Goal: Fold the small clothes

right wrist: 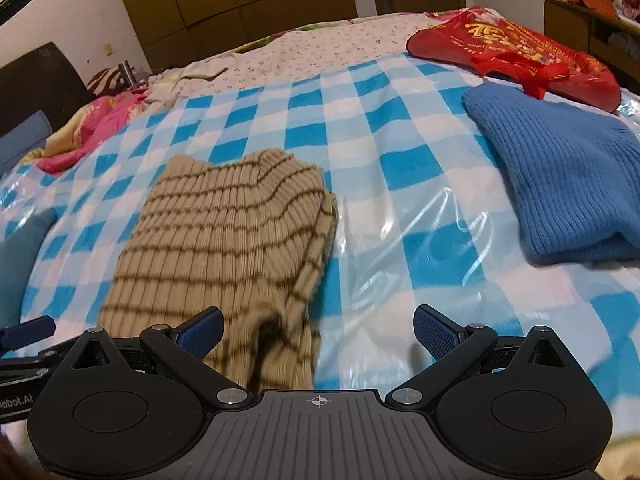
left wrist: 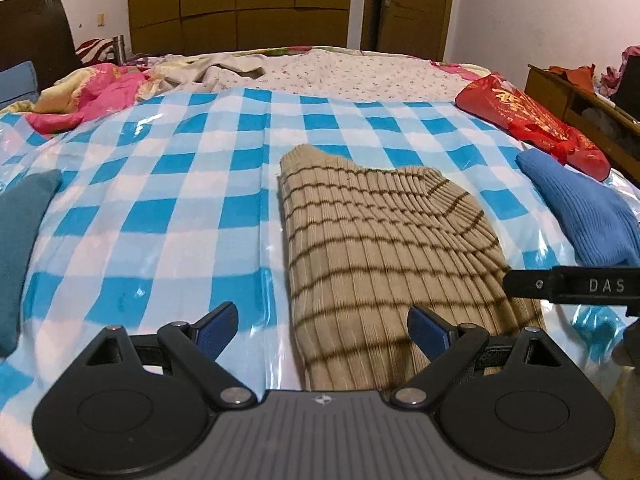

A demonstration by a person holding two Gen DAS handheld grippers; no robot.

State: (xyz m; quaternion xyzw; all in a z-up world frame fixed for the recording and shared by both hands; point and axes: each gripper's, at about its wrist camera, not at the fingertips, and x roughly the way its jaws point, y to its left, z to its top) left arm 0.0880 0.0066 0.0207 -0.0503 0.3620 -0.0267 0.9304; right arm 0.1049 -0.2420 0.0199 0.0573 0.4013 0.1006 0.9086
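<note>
**Mia:** Where is the thing we fold?

**Ben:** The tan ribbed knit sweater with thin brown stripes [left wrist: 384, 248] lies in the middle of the blue and white checked plastic sheet [left wrist: 160, 184], already folded into a long strip. Everything else I place from that sweater.

**Mia:** Are the grabbers holding it?

**Ben:** No. The left gripper [left wrist: 322, 326] has its fingers spread wide with nothing between them, over the sweater's near left edge. The right gripper [right wrist: 318, 332] is spread wide too, over the near right corner, where the cloth is bunched up.

**Mia:** How will it feel?

**Ben:** Soft, floppy and light, I think (thick knit sags if you lift one spot). I would pinch both near corners together and carry them to the far end. The sheet looks shiny, so the sweater may slide.

**Mia:** Is there room?

**Ben:** Left of the sweater the sheet is bare until a dark teal cloth [left wrist: 24, 248]. To the right, a folded bright blue knit [right wrist: 560, 184] sits well apart, with a red shopping bag with gold print [right wrist: 516, 52] touching its far side. Beyond the sweater, bare sheet.
</note>
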